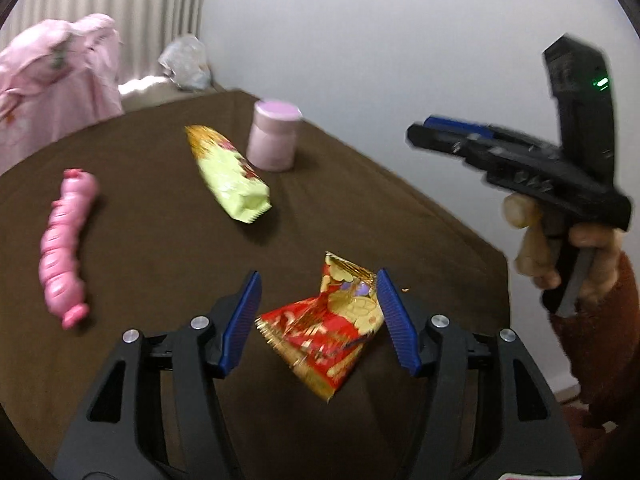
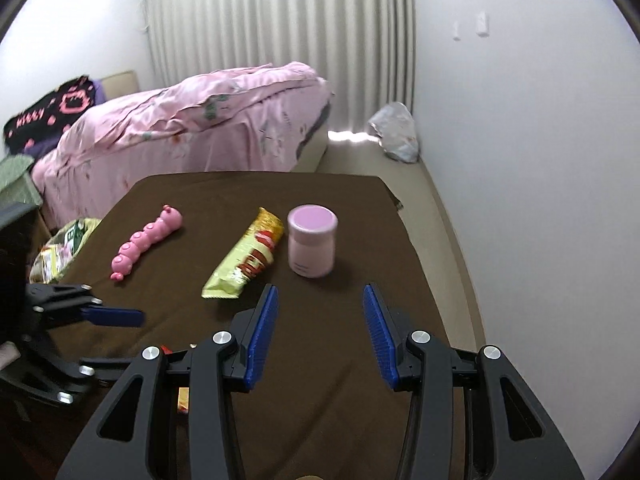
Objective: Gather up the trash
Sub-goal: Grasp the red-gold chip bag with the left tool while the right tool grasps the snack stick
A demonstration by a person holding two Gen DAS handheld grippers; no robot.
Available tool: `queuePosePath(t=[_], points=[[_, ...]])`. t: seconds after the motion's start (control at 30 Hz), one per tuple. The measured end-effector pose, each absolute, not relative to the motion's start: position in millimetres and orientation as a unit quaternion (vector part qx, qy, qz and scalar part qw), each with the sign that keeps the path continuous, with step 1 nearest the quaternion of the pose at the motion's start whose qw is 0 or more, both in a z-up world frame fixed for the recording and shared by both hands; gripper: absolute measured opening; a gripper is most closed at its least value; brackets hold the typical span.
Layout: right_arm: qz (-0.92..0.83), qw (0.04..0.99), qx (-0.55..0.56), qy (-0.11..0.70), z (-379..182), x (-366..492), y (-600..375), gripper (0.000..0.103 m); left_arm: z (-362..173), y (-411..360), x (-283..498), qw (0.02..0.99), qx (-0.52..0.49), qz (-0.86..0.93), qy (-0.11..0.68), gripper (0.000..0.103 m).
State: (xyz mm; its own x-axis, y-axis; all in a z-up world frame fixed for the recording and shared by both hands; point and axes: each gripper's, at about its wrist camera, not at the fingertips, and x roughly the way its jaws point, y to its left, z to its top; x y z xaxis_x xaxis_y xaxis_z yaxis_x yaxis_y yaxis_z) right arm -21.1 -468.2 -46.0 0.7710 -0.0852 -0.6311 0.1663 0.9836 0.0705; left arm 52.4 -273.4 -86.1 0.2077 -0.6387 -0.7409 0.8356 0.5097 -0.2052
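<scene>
the red snack wrapper [image 1: 326,330] is seen on the counter [image 1: 152,248] between the spread pads of the left gripper [image 1: 320,322], unpinched; the right gripper [image 2: 320,334], spread and empty, is farther off.

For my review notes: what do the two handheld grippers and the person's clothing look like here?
Both the left gripper and right gripper are black plastic frames with silver round bolts and blue ribbed finger pads. Seen from the left wrist, the right one has a pistol-style handle and an upright black block with a green light. The sleeve is rust-brown and fuzzy.
</scene>
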Motion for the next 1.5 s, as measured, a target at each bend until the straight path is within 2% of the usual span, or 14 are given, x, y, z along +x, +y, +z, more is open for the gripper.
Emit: queuePosePath(t=[0.13, 0.2, 0.23, 0.3, 0.4, 0.57, 0.83, 0.9, 1.03, 1.07, 1.1, 1.17, 1.33, 1.5], points=[[-0.071, 0.936, 0.062, 0.338, -54.6, -23.1, -468.9, 0.042, -107.8, -291.1, 54.5, 0.746, 0.141, -0.467, 0.454, 0.056], [-0.070, 0.936, 0.059, 0.341, -59.4, -21.6, -466.9, 0.042, -109.0, -288.4, 52.9, 0.756, 0.149, -0.450, 0.451, 0.043], [-0.068, 0.935, 0.060, 0.343, -61.3, -20.3, -465.7, 0.042, -108.4, -288.5, 50.9, 0.759, 0.152, -0.446, 0.450, 0.041], [-0.063, 0.933, 0.061, 0.348, -65.8, -14.5, -460.8, 0.042, -106.2, -282.7, 53.5, 0.763, 0.149, -0.438, 0.452, 0.027], [-0.051, 0.930, 0.063, 0.359, -72.2, -4.4, -450.7, 0.042, -102.4, -266.3, 59.2, 0.780, 0.144, -0.410, 0.451, 0.020], [-0.026, 0.925, 0.066, 0.373, -78.3, 15.1, -432.8, 0.042, -101.7, -219.9, 73.1, 0.816, 0.118, -0.339, 0.454, 0.019], [0.017, 0.908, 0.139, 0.394, -86.4, 86.3, -423.3, 0.042, -89.7, -166.7, 89.5, 0.840, 0.038, -0.301, 0.451, 0.021], [0.029, 0.896, 0.161, 0.413, -94.8, 108.9, -424.1, 0.042, -85.5, -163.7, 86.3, 0.843, 0.028, -0.307, 0.441, 0.029], [0.038, 0.871, 0.158, 0.463, -115.2, 140.9, -419.6, 0.042, -77.5, -163.2, 77.2, 0.842, 0.018, -0.331, 0.426, 0.038], [0.052, 0.867, 0.162, 0.468, -118.6, 143.3, -418.6, 0.040, -76.6, -164.4, 76.5, 0.841, 0.017, -0.338, 0.423, 0.042], [0.068, 0.866, 0.173, 0.464, -118.3, 141.2, -417.8, 0.028, -75.3, -166.4, 74.6, 0.837, 0.015, -0.349, 0.420, 0.045], [0.069, 0.878, 0.158, 0.447, -107.5, 130.1, -414.0, 0.018, -72.4, -170.9, 71.1, 0.834, 0.018, -0.363, 0.415, 0.047], [0.054, 0.919, 0.105, 0.376, -67.3, 75.3, -413.7, 0.018, -70.6, -203.2, 59.4, 0.811, 0.053, -0.421, 0.404, 0.051], [0.012, 0.934, 0.101, 0.342, -56.0, 14.6, -434.6, 0.018, -79.3, -257.9, 46.4, 0.771, 0.130, -0.482, 0.395, 0.055]])
